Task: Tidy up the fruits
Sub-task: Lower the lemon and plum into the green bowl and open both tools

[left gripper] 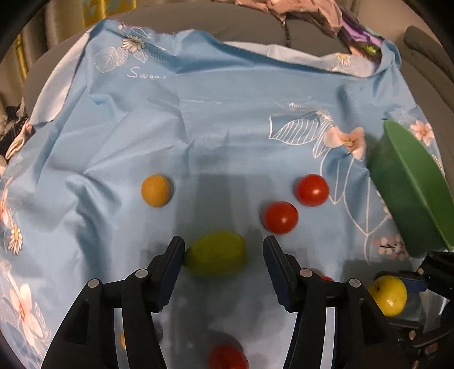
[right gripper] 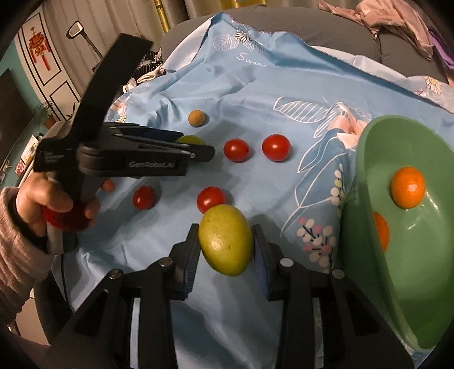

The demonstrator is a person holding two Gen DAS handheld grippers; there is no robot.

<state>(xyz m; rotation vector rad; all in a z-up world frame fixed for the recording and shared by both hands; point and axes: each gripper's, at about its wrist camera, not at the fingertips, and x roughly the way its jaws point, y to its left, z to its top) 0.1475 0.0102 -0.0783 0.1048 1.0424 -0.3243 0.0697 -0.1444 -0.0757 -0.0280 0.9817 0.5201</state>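
My left gripper [left gripper: 224, 252] is open, its jaws on either side of a yellow-green fruit [left gripper: 215, 257] lying on the blue flowered cloth [left gripper: 212, 127]. It also shows from the side in the right wrist view [right gripper: 198, 150]. My right gripper [right gripper: 225, 247] is shut on a second yellow-green fruit [right gripper: 225, 239], held above the cloth just left of the green bowl [right gripper: 369, 170]. The bowl holds two oranges [right gripper: 408, 187]. Several red tomatoes [left gripper: 281, 217] [right gripper: 275, 147] and a small orange-yellow fruit [left gripper: 156, 190] lie loose on the cloth.
The green bowl [left gripper: 411, 181] sits at the cloth's right side. A grey sofa back [left gripper: 249, 25] with crumpled clothes [right gripper: 397, 20] lies beyond the cloth. A person's hand [right gripper: 42, 204] holds the left gripper's handle.
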